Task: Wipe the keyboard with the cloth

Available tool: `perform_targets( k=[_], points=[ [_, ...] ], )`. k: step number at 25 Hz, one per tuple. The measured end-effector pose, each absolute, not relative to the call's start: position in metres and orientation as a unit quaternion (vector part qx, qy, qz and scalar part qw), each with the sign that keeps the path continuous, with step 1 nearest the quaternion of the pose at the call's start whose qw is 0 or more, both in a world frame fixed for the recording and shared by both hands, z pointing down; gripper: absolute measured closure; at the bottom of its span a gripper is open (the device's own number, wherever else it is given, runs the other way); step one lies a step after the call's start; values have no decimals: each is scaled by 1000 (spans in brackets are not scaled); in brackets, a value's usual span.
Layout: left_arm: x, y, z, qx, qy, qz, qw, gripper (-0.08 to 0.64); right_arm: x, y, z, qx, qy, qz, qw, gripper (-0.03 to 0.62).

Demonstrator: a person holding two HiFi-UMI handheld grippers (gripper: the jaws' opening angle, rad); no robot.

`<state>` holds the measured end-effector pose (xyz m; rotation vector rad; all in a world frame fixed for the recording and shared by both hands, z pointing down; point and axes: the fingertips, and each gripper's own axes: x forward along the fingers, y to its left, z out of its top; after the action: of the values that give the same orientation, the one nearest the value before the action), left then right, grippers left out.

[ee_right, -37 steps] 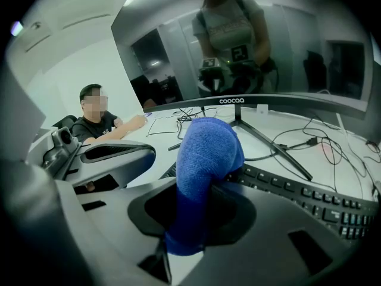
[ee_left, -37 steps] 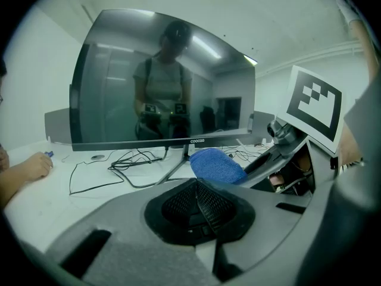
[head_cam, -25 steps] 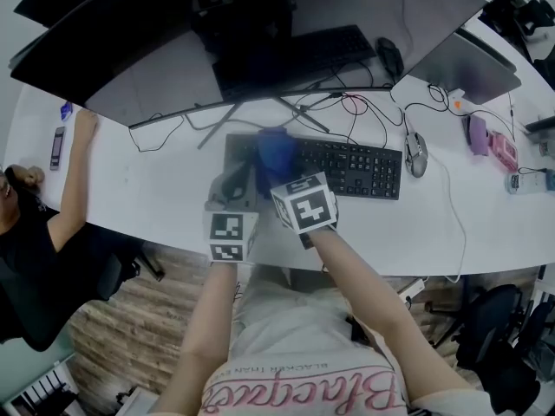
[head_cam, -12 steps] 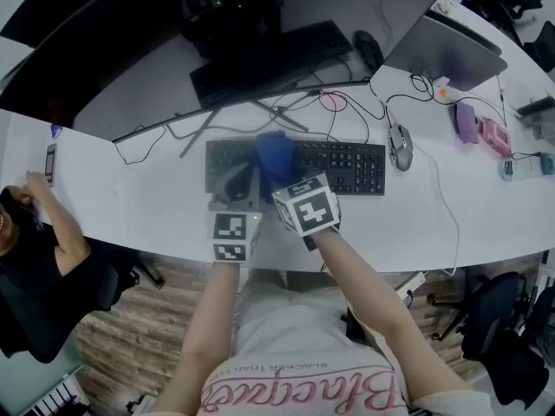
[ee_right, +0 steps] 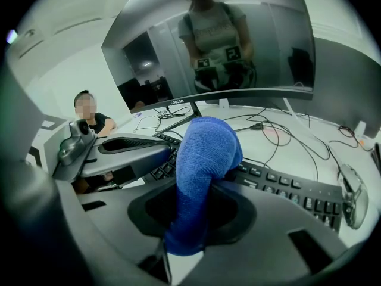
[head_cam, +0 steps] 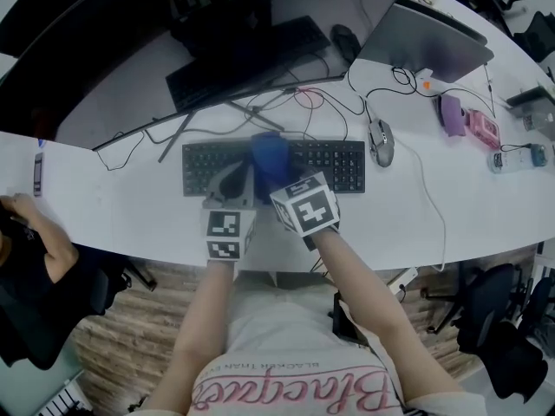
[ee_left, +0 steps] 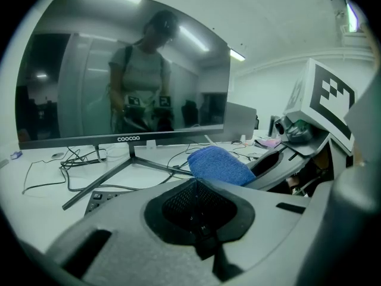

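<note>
The black full-size keyboard (head_cam: 334, 165) lies across the middle of the head view on the white worktop (head_cam: 121, 211), in front of the stand of a wide, curved dark monitor (head_cam: 130, 68). The right gripper (ee_right: 193, 222) has its jaws closed on a blue terry cloth (ee_right: 205, 151). The cloth rises out of the jaws in a thick roll and bends forward over the keys near the keyboard's centre. Just left of it in the head view, the left gripper (ee_left: 199, 225) has its jaws together with nothing between them, its tip over the keyboard's left half. A grey computer mouse (head_cam: 378, 143) sits just right of the keyboard, near loose black cables (head_cam: 321, 102).
</note>
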<state>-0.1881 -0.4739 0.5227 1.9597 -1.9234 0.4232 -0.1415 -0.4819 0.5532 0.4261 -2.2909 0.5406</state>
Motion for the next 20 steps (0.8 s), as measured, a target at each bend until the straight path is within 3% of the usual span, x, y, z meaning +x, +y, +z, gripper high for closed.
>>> perform_targets(
  k=[20],
  points=[
    [-119, -522, 528, 729, -640, 164, 180, 554, -55, -523, 555, 181, -882, 230, 370, 492]
  ],
)
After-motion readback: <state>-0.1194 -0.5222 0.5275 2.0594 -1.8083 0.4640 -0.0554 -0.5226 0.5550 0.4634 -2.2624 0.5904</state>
